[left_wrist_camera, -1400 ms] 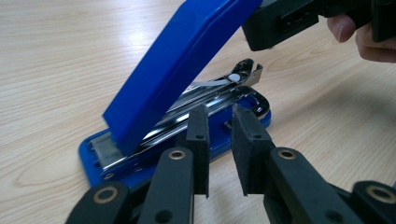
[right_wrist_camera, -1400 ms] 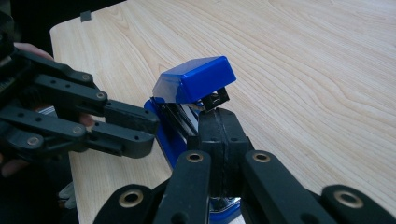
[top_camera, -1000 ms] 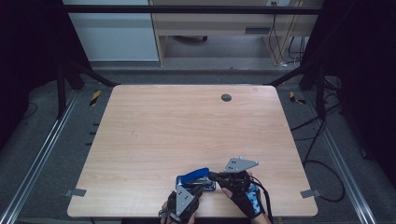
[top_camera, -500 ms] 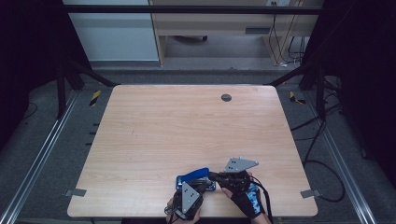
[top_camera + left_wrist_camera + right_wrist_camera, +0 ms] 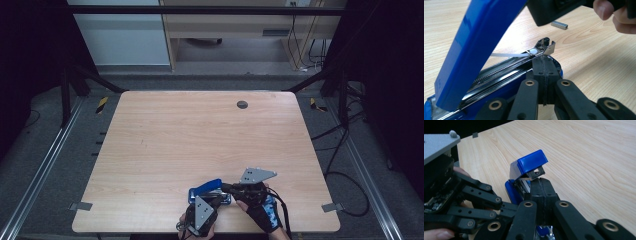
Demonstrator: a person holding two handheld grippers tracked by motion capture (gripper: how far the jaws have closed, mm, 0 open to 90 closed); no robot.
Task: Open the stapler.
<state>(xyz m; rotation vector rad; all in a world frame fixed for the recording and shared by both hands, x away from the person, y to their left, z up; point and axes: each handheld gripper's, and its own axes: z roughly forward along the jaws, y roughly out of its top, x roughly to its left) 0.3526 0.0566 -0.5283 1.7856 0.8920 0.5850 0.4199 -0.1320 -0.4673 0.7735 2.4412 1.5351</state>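
Wooden table [image 5: 200, 140], open stapler [image 5: 474, 50], staple strip [image 5: 559, 24]

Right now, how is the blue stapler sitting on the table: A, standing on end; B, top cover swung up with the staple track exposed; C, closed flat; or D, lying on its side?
B: in the left gripper view the blue stapler has its cover raised at a slant, and the metal staple track lies bare beneath it.
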